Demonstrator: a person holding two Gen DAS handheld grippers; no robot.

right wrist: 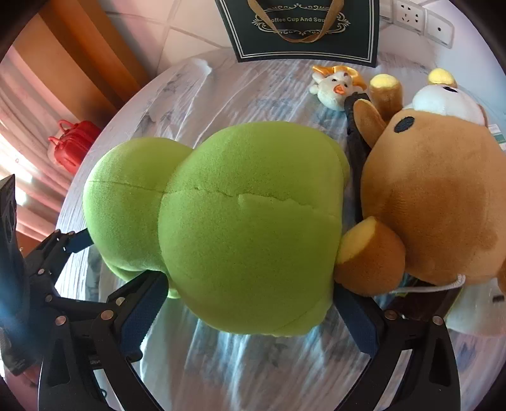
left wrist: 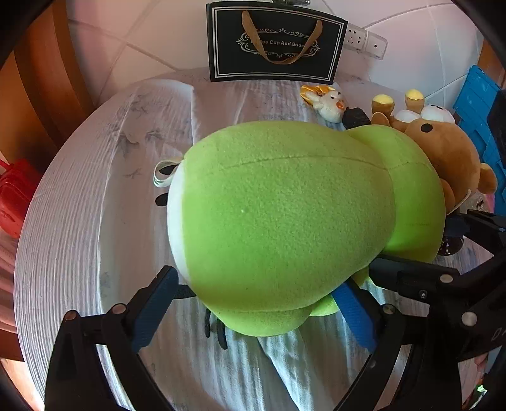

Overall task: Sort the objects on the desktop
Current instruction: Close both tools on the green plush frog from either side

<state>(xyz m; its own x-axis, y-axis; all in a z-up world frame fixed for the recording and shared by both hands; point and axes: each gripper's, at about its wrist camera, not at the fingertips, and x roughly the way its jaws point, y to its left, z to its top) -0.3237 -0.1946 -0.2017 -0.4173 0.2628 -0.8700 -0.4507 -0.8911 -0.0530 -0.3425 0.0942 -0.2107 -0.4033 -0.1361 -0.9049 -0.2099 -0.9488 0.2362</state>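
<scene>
A large green plush toy (left wrist: 284, 218) fills the middle of both wrist views, lying on a round surface (left wrist: 72, 221) covered with a pale ribbed cloth.

The left hand-held gripper (left wrist: 262, 303) has its blue-padded fingers spread wide on either side of the plush's near end, one at 7 o'clock and one at 5 o'clock. The toy bulges between them, and the pads seem to press its sides. The right hand-held gripper (right wrist: 249, 311) straddles the other lobe of the same toy in the same way, so both appear to be grasping it together.

At 3 o'clock of the green toy, touching it, lies a brown bear plush (right wrist: 436, 202). Its yellow-soled foot rests against the green fabric, just beside the right hand-held gripper's outer finger. A small white plush animal (right wrist: 333, 88) sits at 1 o'clock, near a dark gift bag (right wrist: 303, 28) standing at 12 o'clock against the wall. A blue crate (left wrist: 477, 104) shows at 2 o'clock in the left view.

The toy is soft and bulky, so the pads may only pinch fabric. It could sag or slip free if the two hand-held grippers move unevenly. The bear is close enough to be dragged along or nudged.
</scene>
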